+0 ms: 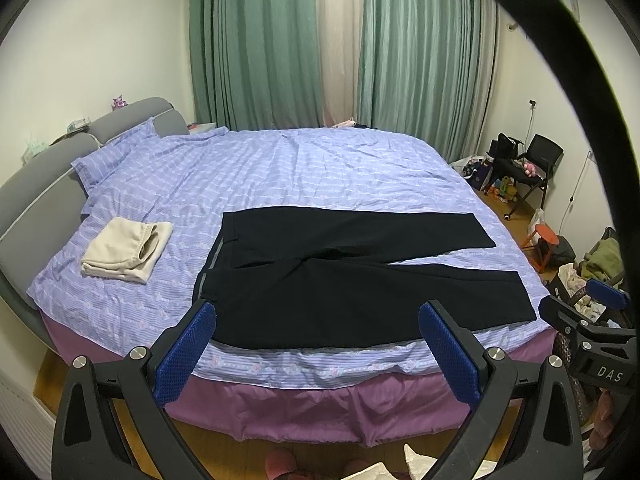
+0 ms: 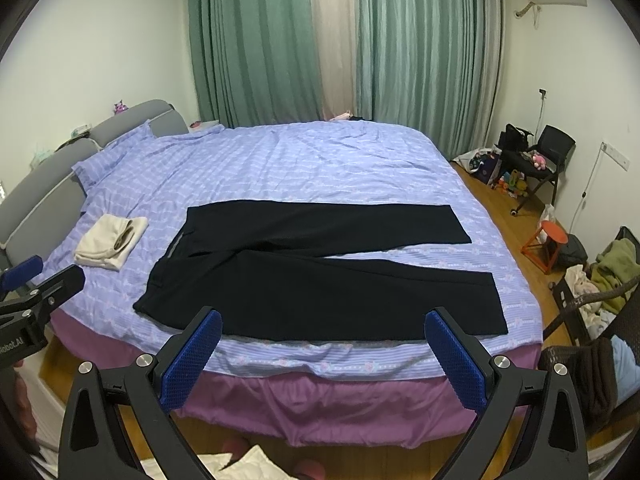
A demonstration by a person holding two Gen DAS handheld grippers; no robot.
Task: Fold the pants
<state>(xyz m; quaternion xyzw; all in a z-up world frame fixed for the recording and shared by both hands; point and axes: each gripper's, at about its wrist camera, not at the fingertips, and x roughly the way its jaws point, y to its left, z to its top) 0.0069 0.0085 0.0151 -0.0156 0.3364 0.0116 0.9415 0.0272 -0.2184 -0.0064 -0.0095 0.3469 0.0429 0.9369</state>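
Note:
Black pants [image 1: 320, 280] lie spread flat on the bed [image 1: 280, 168], waistband to the left, both legs running right and slightly apart. They show in the right wrist view too [image 2: 304, 280]. My left gripper [image 1: 318, 320] is open and empty, held above the bed's near edge in front of the pants. My right gripper [image 2: 322, 326] is open and empty too, also short of the near edge. The right gripper shows at the right in the left wrist view [image 1: 576, 308]. The left gripper shows at the left in the right wrist view [image 2: 36, 276].
A folded cream garment [image 1: 126, 254] lies on the bed left of the pants. A grey headboard [image 1: 36, 192] is at left. Green curtains [image 1: 280, 40] hang behind. A chair with toys [image 1: 532, 168], an orange stool [image 1: 542, 240] and piled clothes [image 2: 612, 272] stand right of the bed.

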